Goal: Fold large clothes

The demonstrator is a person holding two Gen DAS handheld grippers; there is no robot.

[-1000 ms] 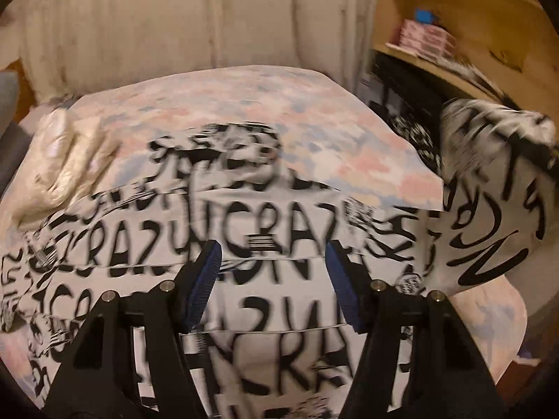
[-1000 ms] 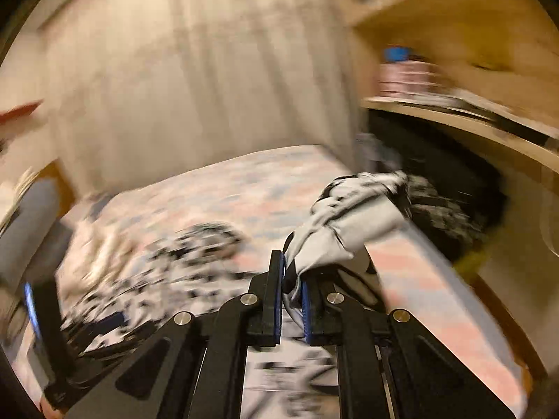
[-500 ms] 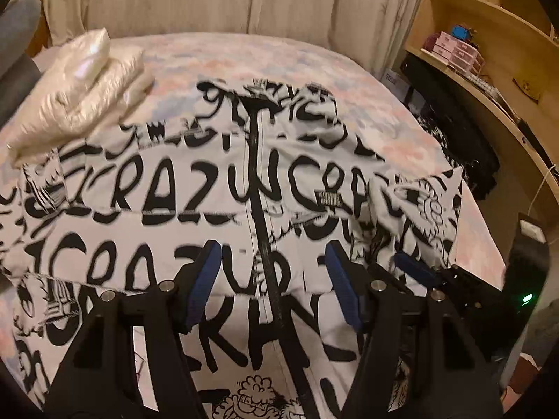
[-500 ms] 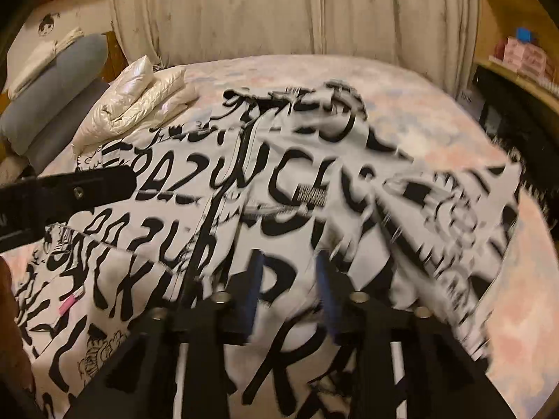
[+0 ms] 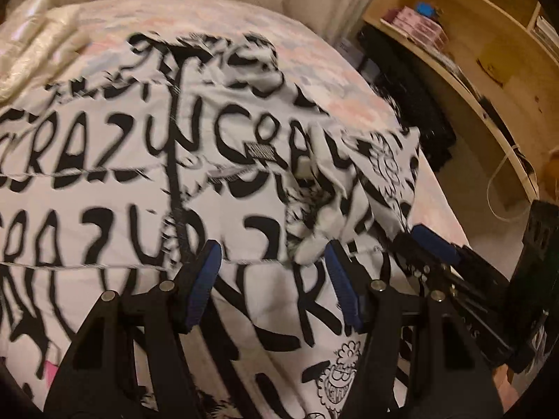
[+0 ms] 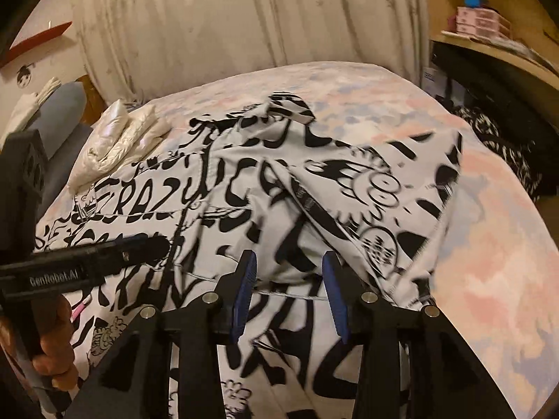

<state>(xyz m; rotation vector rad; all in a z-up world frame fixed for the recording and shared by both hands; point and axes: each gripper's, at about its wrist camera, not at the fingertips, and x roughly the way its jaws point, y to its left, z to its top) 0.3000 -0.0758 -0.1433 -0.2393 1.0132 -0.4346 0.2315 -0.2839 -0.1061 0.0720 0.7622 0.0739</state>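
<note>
pastel bed [image 6: 489, 262], printed jacket [image 6: 244, 181] spread, curtain [image 6: 244, 17], wooden shelves [image 5: 471, 52], both tools agape

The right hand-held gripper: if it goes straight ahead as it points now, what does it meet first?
Probably the folded-over sleeve of the printed jacket, just beyond the open right hand-held gripper; depth is unclear.

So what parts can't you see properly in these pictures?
- Jacket bottom edge: both views, hidden behind the gripper frames and cut off by the picture edge.
- Jacket lettering: left wrist view, blurred.
- Shelf items: too small and blurred to name.
- Folded sleeve underside: hidden by its own cloth.
</note>
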